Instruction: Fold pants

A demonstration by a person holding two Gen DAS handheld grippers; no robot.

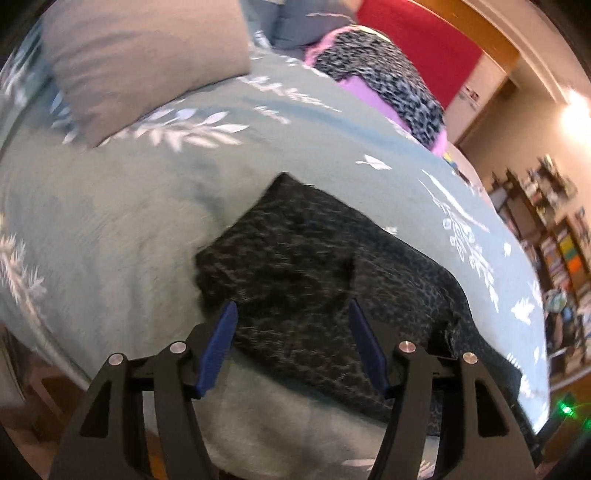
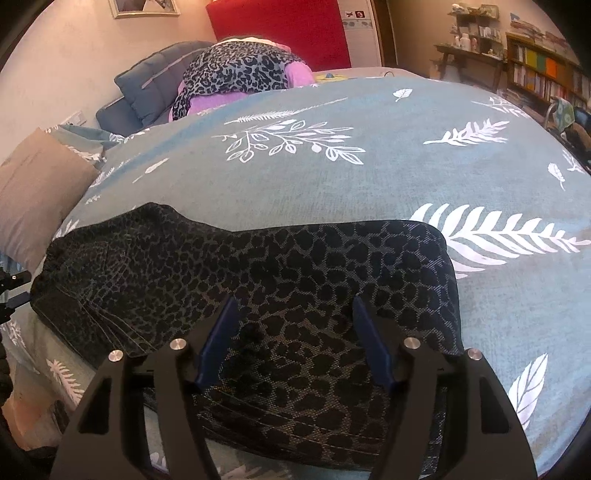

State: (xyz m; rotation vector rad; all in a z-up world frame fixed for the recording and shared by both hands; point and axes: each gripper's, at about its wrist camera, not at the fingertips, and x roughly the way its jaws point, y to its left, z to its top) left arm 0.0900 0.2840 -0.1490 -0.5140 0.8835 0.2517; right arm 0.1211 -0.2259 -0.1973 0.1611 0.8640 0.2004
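Dark leopard-print pants (image 2: 258, 280) lie folded on the teal bedspread (image 2: 369, 177), near its front edge. They also show in the left wrist view (image 1: 295, 266), blurred. My left gripper (image 1: 291, 314) is open and empty, its blue-padded fingers (image 1: 221, 343) just above the waist end of the pants. My right gripper (image 2: 291, 314) is open and empty, hovering over the folded leg part, with the fold edge to its right. A bit of the left gripper (image 2: 11, 291) shows at the right view's left edge.
A tan pillow (image 1: 140, 62) lies at the back left. A pile of leopard-print and pink clothes (image 2: 240, 77) sits at the head of the bed by a red headboard (image 2: 280, 29). Bookshelves (image 2: 543, 74) stand to the right. The bed's front edge drops off below the grippers.
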